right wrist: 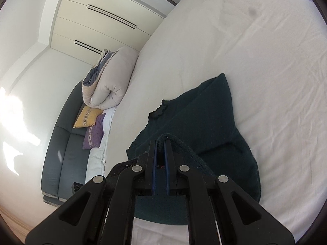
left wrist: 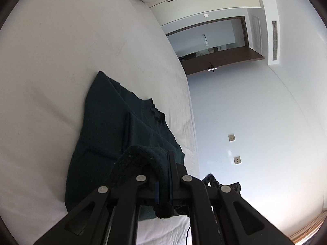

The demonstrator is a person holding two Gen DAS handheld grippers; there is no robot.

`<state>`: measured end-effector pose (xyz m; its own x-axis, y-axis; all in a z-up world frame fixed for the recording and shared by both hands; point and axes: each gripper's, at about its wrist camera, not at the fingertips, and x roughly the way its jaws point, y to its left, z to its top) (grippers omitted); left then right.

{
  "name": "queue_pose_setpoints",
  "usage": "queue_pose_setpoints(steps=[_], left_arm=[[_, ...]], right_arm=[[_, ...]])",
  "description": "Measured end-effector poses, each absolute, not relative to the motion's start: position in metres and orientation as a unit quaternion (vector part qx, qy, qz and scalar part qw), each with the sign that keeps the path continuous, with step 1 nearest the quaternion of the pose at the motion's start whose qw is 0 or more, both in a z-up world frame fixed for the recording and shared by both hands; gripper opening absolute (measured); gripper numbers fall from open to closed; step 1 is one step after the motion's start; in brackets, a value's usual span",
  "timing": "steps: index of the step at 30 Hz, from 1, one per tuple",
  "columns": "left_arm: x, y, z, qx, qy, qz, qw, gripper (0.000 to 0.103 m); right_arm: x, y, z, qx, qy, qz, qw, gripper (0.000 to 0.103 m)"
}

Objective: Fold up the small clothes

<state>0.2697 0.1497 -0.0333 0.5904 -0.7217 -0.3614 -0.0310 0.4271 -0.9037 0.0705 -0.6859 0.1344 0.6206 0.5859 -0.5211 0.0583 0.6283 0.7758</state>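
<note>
A small dark green knitted sweater (left wrist: pixel 114 126) lies on the white bed sheet (left wrist: pixel 51 61), its frilled collar toward the bed's edge. My left gripper (left wrist: pixel 163 163) is shut on the sweater's ribbed hem, which drapes over its fingers. In the right wrist view the same sweater (right wrist: pixel 204 118) is spread on the sheet (right wrist: pixel 265 61). My right gripper (right wrist: pixel 161 145) is shut on another part of the ribbed hem and lifts it off the bed.
A rolled beige duvet (right wrist: pixel 110 81) sits at the bed's far end beside a grey sofa (right wrist: pixel 65 155) with a yellow cushion (right wrist: pixel 86 116) and a purple cushion (right wrist: pixel 94 134). Cream wardrobe doors (right wrist: pixel 98 20) stand behind. A wooden shelf (left wrist: pixel 220 61) hangs on the wall.
</note>
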Motion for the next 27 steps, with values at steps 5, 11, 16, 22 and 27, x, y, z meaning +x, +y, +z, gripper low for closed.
queue_pose_setpoints(steps=[5,11,16,22,27], left_arm=[[0.325,0.152,-0.056,-0.484,0.405,-0.204,0.749,0.005],[0.370,0.151,-0.089,-0.483,0.423,-0.173,0.747,0.005],[0.391,0.153,-0.109,-0.490,0.432,-0.166,0.739,0.005],[0.388,0.169,-0.132,-0.542,0.413,-0.151,0.716,0.056],[0.368,0.186,-0.131,-0.567,0.383,-0.138,0.716,0.067]], right_arm=[[0.145,-0.691,0.107,0.409,0.409,0.128,0.806,0.006],[0.217,-0.703,0.057,0.421,0.424,0.080,0.798,0.006],[0.246,-0.705,0.029,0.420,0.427,0.063,0.799,0.006],[0.262,-0.710,0.004,0.447,0.427,0.054,0.784,0.017],[0.263,-0.709,0.022,0.419,0.379,0.034,0.825,0.087]])
